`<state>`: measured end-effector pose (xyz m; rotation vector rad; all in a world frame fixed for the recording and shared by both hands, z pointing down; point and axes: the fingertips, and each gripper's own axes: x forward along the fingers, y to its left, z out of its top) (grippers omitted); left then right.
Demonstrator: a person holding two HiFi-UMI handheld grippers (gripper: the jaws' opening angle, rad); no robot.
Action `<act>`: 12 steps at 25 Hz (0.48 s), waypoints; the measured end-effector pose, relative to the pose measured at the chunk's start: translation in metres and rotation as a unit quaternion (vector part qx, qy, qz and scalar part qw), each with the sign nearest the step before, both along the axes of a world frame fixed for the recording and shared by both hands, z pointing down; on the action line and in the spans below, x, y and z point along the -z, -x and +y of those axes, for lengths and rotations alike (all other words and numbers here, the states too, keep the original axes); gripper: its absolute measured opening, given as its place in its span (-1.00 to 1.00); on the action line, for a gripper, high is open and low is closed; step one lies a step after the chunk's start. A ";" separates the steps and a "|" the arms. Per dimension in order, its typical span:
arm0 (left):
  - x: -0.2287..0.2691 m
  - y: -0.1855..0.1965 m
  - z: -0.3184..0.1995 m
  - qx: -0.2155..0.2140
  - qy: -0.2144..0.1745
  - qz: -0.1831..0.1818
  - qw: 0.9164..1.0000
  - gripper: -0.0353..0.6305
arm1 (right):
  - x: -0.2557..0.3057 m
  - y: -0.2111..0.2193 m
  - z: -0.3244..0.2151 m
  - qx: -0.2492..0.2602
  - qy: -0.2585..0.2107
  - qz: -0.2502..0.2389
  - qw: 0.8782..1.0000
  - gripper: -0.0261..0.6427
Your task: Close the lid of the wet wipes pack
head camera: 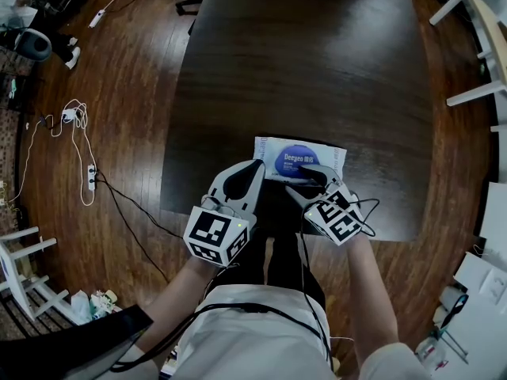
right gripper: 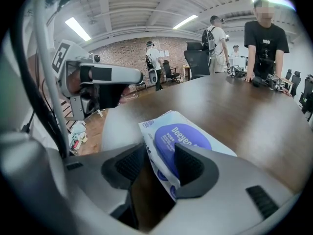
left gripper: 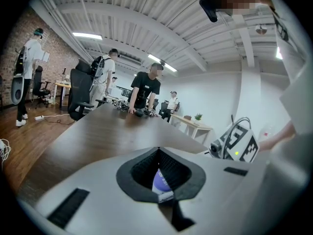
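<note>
The wet wipes pack point(head camera: 299, 160) is white with a blue oval lid point(head camera: 298, 158) and lies flat near the front edge of the dark table point(head camera: 301, 70). The lid looks flat against the pack. My left gripper point(head camera: 258, 165) is shut, its tips at the pack's left end; a bit of the pack point(left gripper: 161, 182) shows through the hollow between its jaws point(left gripper: 157, 151). My right gripper point(head camera: 314, 173) is open over the pack's right front part. In the right gripper view the pack's near edge point(right gripper: 166, 173) runs between the jaws point(right gripper: 159, 148), against the right-hand pad point(right gripper: 191, 164).
The table's front edge point(head camera: 293, 232) runs just below the pack, with the person's legs under it. Cables and a power strip point(head camera: 90, 177) lie on the wooden floor to the left. White furniture point(head camera: 483, 46) stands at the right. People point(right gripper: 261, 43) lean on the table's far end.
</note>
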<state>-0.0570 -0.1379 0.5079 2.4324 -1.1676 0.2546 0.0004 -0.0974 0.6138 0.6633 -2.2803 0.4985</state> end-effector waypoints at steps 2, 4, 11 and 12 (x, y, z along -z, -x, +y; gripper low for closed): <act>-0.001 0.002 0.000 0.000 0.001 0.001 1.000 -0.89 | 0.004 0.002 -0.002 -0.002 -0.001 -0.001 1.000 -0.38; -0.001 0.004 -0.002 0.001 0.001 0.000 1.000 -0.89 | 0.006 0.004 -0.004 0.000 0.000 0.000 1.000 -0.38; 0.008 0.000 -0.005 -0.008 -0.007 0.003 1.000 -0.89 | 0.016 0.000 -0.003 -0.013 -0.026 -0.017 0.999 -0.39; 0.010 -0.002 -0.005 -0.010 -0.009 0.004 1.000 -0.89 | 0.024 0.001 -0.005 -0.017 -0.029 -0.022 0.999 -0.39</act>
